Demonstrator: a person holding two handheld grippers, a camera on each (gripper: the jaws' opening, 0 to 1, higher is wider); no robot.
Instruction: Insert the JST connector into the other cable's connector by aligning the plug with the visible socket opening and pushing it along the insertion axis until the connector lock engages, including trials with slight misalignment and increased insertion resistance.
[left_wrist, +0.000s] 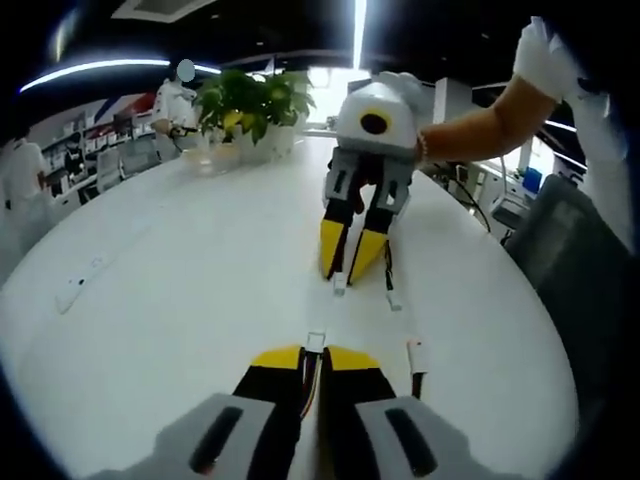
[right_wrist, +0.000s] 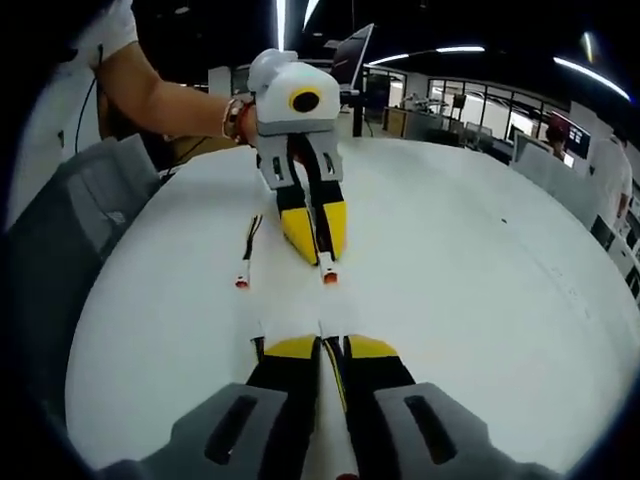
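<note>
While both claws face each other across a white round table (left_wrist: 180, 290), each grips its own cable. In the left gripper view, the left claw (left_wrist: 315, 352) rises from six o'clock with its yellow-tipped jaws pinched together on a cable, and that cable's white plug (left_wrist: 316, 341) pokes out just past the tips. A second lead of the same cable lies on the table at about four o'clock, ending in a small white connector with a red mark (left_wrist: 415, 352).

Toward twelve o'clock in that view, the right claw (left_wrist: 350, 268) points down at the table, jaws nearly together on the other cable. Its pale socket end (left_wrist: 340, 286) sits just below the tips, near the plug but apart from it. A loose branch with another white end (left_wrist: 393, 298) lies just beside it at about three o'clock.

In the right gripper view, the right claw (right_wrist: 331, 345) comes up from six o'clock, jaws closed on a thin cable running between them. Opposite, the left claw (right_wrist: 322, 252) holds its red-tipped connector (right_wrist: 329, 274) just off the tips, with the spare lead's red end (right_wrist: 242, 281) on the table at about nine o'clock of it.

A potted plant (left_wrist: 250, 105) stands at the table's far edge in the left gripper view. A person's bare forearm (left_wrist: 480, 125) reaches to the right claw.
</note>
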